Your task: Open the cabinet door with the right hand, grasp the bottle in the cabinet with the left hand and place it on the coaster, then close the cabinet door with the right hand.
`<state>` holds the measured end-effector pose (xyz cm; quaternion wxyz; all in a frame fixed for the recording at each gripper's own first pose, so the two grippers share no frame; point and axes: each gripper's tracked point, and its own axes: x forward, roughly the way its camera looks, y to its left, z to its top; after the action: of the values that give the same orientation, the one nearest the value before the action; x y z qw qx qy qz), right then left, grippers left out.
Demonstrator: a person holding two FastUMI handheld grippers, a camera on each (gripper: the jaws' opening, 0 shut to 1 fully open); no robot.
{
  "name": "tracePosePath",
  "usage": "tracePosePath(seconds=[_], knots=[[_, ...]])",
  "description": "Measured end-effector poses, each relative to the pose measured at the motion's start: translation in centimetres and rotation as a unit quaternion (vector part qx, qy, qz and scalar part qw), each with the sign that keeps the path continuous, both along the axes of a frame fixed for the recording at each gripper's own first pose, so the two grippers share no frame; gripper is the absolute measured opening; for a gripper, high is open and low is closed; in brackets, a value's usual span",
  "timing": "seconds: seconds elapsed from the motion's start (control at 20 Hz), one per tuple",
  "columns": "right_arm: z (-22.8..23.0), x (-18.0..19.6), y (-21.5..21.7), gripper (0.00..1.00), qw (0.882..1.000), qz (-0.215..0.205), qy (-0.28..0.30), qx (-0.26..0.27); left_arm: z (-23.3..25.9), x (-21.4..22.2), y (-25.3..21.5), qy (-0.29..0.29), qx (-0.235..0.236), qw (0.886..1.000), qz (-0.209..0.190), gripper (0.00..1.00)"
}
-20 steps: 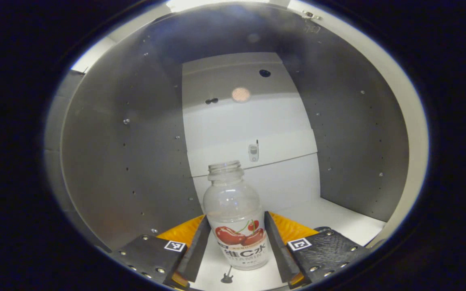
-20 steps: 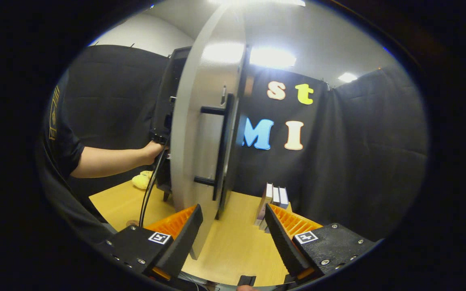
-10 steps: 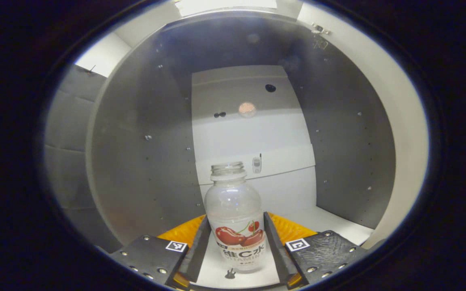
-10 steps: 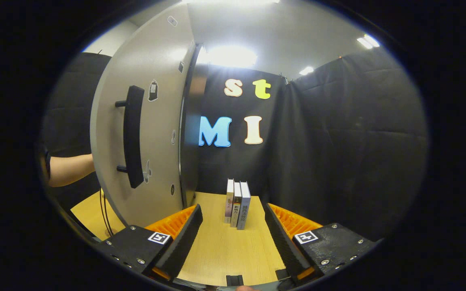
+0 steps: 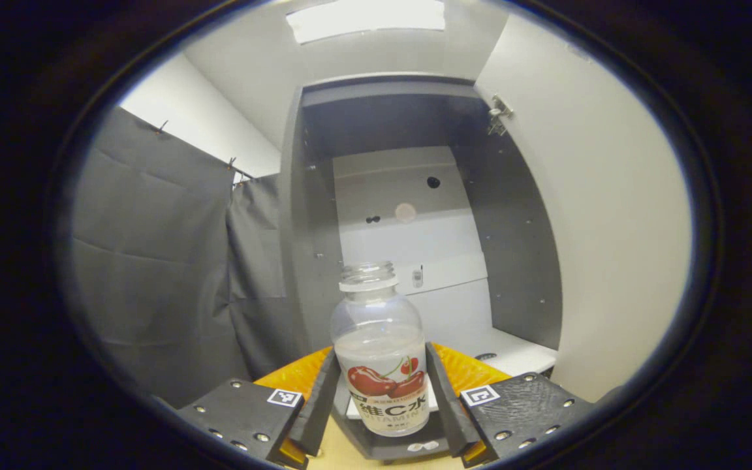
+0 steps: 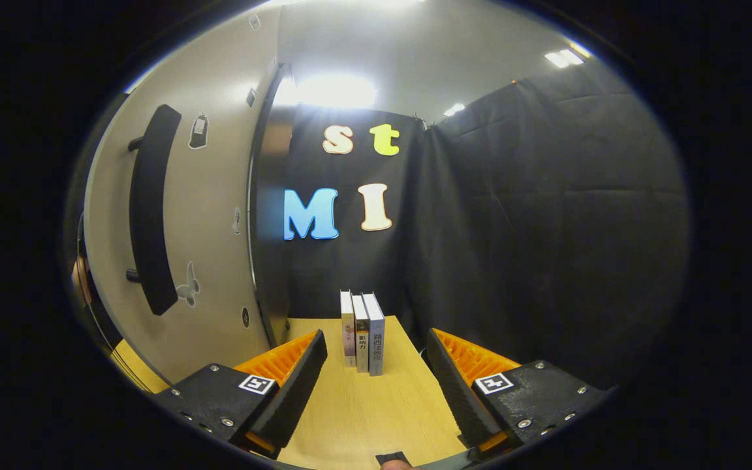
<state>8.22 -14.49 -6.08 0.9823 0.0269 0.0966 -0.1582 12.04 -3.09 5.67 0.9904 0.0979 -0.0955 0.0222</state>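
Your left gripper (image 5: 381,398) is pinching the bottle (image 5: 380,362), one finger pressed against each side of its labelled lower body; the bottle stands upright at the 6 o'clock part of the left gripper view, uncapped, with its open neck rising toward the centre. It is held in front of the open cabinet (image 5: 415,215), whose pale back panel sits at 12 o'clock behind the neck, and the cabinet door (image 5: 604,215) stands swung wide at 3 o'clock. A strip of wooden table (image 5: 330,450) shows under the bottle at 6 o'clock. Your right gripper (image 6: 376,385) is spread apart with nothing between its fingers, above the table in the right gripper view. There, the door's outer face with its dark handle (image 6: 151,209) lies at 9 o'clock, and three books (image 6: 363,333) stand upright together on the table just beyond the fingertips, near the centre.
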Motion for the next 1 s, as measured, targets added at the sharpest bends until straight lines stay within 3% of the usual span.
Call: tracePosePath(seconds=[0.25,0.5,0.55,0.65,0.8,1.0], knots=[[-1.4,2.3,1.8,0.96,0.999,0.008,0.039,0.021,-4.8,-9.6,0.6,0.007,0.000,1.000,0.019,0.79],[-4.5,4.2,3.4,0.95,0.995,0.053,0.081,0.040,-12.5,-16.2,1.3,0.015,-0.025,0.996,0.081,0.79],[-5.4,4.1,3.5,0.95,0.993,0.059,0.093,0.037,-14.1,-17.7,1.7,0.012,-0.030,0.995,0.097,0.73],[-6.5,3.6,3.9,0.96,0.991,0.080,0.104,0.025,-16.9,-20.2,2.1,-0.004,-0.047,0.991,0.122,0.73],[-9.2,2.5,4.0,0.95,0.987,0.103,0.124,-0.005,-22.3,-22.3,2.4,-0.016,-0.027,0.988,0.150,0.73],[-12.8,1.3,4.9,0.96,0.978,0.132,0.158,-0.028,-29.2,-22.0,2.6,-0.008,0.005,0.986,0.164,0.73]])
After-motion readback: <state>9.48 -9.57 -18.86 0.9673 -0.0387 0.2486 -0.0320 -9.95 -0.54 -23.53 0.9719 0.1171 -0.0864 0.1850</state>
